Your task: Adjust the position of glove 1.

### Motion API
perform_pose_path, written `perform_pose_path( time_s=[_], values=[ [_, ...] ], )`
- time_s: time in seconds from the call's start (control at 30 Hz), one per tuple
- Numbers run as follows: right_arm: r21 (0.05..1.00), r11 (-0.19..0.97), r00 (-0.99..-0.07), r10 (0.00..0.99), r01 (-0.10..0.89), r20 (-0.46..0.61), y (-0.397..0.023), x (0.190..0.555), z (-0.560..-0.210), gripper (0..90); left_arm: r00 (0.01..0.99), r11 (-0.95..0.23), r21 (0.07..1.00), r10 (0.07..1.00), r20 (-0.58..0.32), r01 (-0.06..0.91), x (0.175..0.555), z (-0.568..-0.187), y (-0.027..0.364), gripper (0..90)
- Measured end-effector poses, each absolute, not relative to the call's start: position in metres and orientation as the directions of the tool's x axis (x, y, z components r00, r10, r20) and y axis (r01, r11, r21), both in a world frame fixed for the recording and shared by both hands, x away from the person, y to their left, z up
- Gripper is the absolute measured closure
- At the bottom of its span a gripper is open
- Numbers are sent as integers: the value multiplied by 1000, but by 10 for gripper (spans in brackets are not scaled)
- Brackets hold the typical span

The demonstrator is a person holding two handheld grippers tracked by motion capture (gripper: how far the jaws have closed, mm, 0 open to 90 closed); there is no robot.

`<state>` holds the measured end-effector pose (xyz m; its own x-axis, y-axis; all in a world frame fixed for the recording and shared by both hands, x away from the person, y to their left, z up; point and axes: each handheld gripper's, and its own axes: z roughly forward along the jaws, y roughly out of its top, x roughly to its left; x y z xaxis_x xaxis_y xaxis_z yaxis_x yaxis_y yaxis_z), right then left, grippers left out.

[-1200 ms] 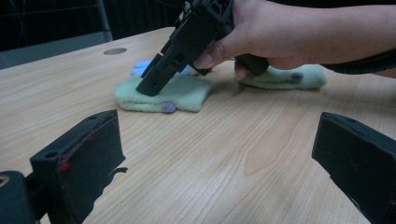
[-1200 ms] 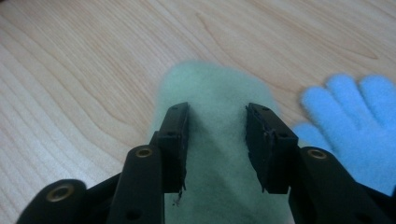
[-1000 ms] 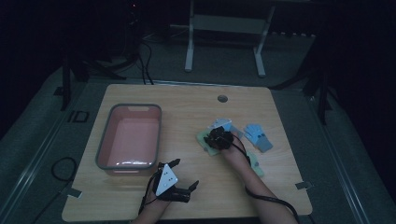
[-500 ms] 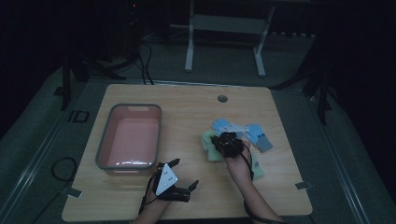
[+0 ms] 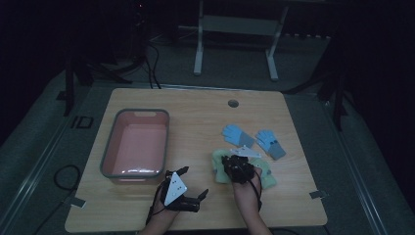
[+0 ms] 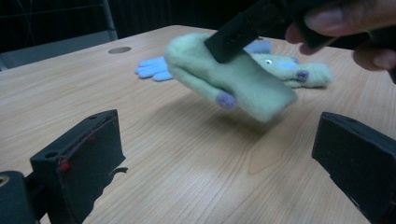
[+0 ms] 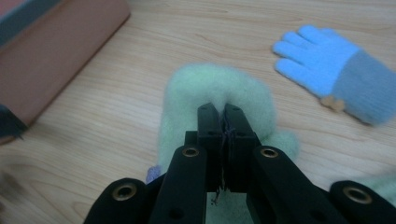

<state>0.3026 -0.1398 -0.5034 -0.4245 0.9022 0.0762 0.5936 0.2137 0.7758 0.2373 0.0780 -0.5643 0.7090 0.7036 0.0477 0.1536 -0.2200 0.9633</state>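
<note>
Green mitten [image 6: 233, 79] lifted off table [image 5: 195, 112], long axis tilted, one end sloping down toward left gripper [image 6: 224, 154], other end up in right gripper [image 7: 223, 122]

Right gripper jaws pinched tight on mitten fabric, mitten hanging below and ahead of them

Left gripper low near table's front edge, jaws wide apart, nothing between; mitten hangs ahead of it, not touching

Count: two green mittens, second one [image 6: 299, 72] flat on table behind; two blue gloves [image 5: 235, 134] beyond; one pink tub [image 5: 134, 147] at left
</note>
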Motion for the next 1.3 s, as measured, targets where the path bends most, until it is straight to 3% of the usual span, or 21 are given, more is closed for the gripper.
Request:
perform_pose_path(
  time_s=[0.23,0.53,0.63,0.67,0.77,0.9,1.3],
  values=[
    [777,215,-413,909,592,63,-136,290,-509,874,711,-226,962,702,53,151,237,-564,78,21],
    [724,189,-369,925,663,96,-139,301,-546,857,712,-221,962,701,44,158,238,-564,78,21],
    [723,175,-373,920,668,122,-140,303,-550,817,713,-224,962,699,46,158,238,-564,78,21],
    [723,168,-381,914,670,140,-141,304,-550,754,714,-225,962,699,46,158,238,-564,78,21],
    [727,168,-388,910,666,145,-142,304,-548,696,715,-225,961,697,46,158,238,-564,78,21],
    [743,228,-444,890,629,102,-142,305,-537,597,718,-227,961,694,45,159,238,-564,78,21],
    [760,347,-577,815,550,46,-178,330,-503,572,717,-227,961,695,46,159,238,-564,78,21]
  ],
)
